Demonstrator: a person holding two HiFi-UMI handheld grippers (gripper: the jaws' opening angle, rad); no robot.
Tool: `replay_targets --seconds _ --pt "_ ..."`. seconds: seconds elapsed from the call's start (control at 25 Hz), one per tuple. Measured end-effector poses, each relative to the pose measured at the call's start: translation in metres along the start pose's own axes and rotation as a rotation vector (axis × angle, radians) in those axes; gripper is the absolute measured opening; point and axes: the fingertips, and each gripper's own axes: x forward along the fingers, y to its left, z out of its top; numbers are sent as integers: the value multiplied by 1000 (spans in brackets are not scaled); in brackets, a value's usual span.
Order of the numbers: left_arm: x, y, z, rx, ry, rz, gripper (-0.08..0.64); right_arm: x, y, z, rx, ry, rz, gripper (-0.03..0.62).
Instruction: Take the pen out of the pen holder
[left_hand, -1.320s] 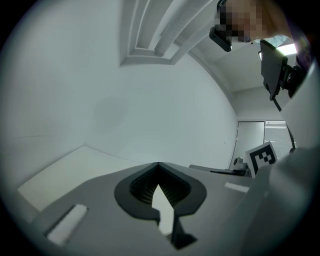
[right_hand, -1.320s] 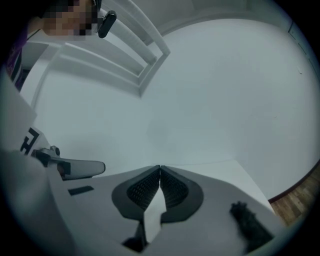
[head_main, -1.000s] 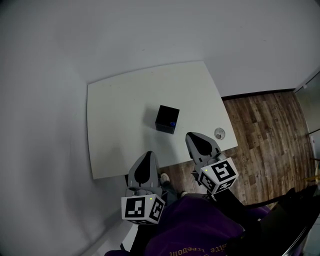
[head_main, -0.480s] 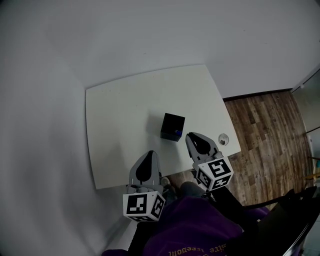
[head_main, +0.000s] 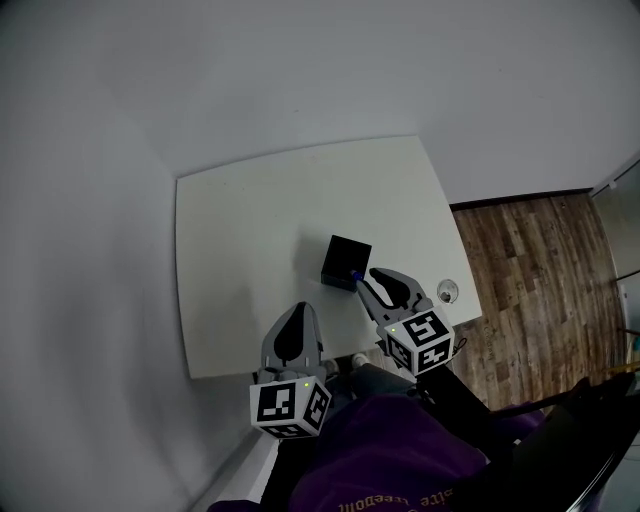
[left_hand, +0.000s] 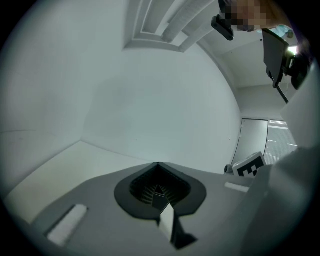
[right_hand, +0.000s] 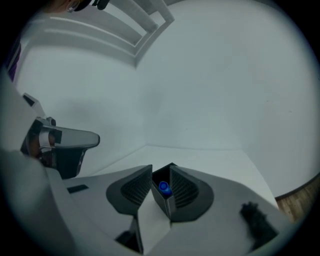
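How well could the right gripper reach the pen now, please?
Probably yes: the right gripper has its jaws apart, lined up on the pen, whose blue tip pokes from the pen holder; nothing seems to block it.

Pen holder (head_main: 344, 260) on table (head_main: 250, 220) — pen (head_main: 355, 274) in it; right hand-held gripper (head_main: 366, 284) just before holder

The right gripper's (right_hand: 160, 170) jaws stand apart, one on each side of the black pen holder (right_hand: 161, 200). The blue end of the pen (right_hand: 163, 187) shows inside the pen holder's open top. The white table (right_hand: 210, 156) stretches beyond the pen holder. The left gripper (right_hand: 60, 145) hangs well left of it.
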Motion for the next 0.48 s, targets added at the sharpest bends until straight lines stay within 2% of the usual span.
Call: replay_targets --seconds 0.16,0.32,0.48 --pt "3 0 1 -10 1 27 5 13 2 -7 -52 50 32 104" --pt "3 3 0 -13 12 56 5 22 0 -17 -100 106 26 103" --pt "1 12 -4 -26 18 89 5 30 -2 -30 -99 157 23 103"
